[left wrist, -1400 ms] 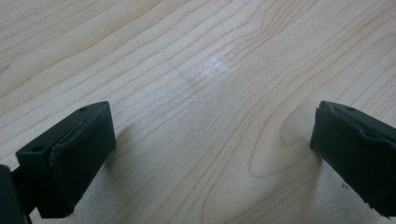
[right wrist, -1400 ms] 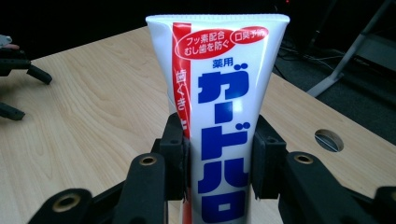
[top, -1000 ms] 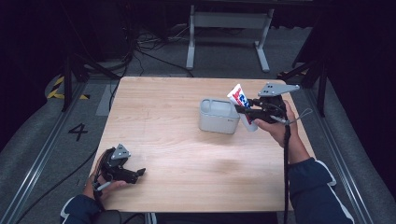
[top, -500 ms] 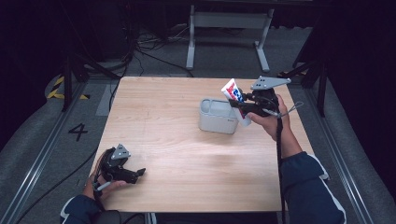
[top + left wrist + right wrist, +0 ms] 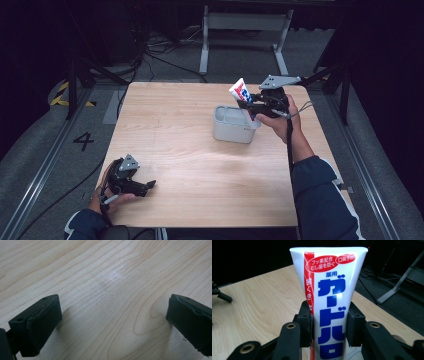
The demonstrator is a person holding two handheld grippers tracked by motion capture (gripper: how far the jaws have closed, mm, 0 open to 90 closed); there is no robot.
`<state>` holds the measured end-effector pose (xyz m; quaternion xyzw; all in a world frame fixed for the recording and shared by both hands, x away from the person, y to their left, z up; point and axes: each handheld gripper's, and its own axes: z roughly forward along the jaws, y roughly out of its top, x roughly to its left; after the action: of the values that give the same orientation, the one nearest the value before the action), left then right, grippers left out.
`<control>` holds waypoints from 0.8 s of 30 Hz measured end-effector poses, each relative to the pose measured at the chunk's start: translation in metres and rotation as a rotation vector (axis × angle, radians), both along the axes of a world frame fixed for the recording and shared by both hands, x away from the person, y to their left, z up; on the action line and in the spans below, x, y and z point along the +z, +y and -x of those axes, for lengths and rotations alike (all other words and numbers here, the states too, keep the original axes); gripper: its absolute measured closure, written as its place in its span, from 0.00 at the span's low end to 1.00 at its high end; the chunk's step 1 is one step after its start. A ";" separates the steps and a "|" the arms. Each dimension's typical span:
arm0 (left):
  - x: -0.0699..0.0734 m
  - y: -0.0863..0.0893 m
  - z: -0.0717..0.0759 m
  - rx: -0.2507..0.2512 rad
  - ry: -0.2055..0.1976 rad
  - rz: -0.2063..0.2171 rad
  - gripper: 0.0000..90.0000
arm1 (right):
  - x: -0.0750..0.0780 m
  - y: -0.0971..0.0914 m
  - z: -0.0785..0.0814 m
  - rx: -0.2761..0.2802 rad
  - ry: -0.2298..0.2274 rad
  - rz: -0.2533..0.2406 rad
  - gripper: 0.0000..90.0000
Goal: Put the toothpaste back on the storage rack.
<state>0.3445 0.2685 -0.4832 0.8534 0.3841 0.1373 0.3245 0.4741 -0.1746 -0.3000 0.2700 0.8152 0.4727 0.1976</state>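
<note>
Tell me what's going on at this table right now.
A person works with a gripper in each hand. The right gripper is shut on a toothpaste tube, holding it over the far right edge of a grey container. The left gripper rests open and empty on the wooden table.

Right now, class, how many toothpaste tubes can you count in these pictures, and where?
1. The toothpaste tube is clamped in the right gripper, tilted above the grey container on the table. The container's inside is partly hidden.
</note>
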 end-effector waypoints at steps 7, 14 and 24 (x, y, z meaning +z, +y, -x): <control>0.000 0.000 0.000 -0.001 0.002 -0.001 0.01 | -0.002 0.007 -0.010 -0.008 0.000 -0.011 0.71; 0.000 0.000 0.000 0.000 0.003 -0.001 0.01 | -0.007 0.010 -0.019 -0.014 0.012 -0.021 0.71; 0.000 0.000 0.000 0.001 0.002 0.001 0.01 | -0.010 0.016 -0.028 -0.018 0.020 -0.022 0.71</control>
<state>0.3444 0.2684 -0.4831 0.8532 0.3849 0.1362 0.3245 0.5019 -0.1581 -0.3100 0.2844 0.8094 0.4771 0.1906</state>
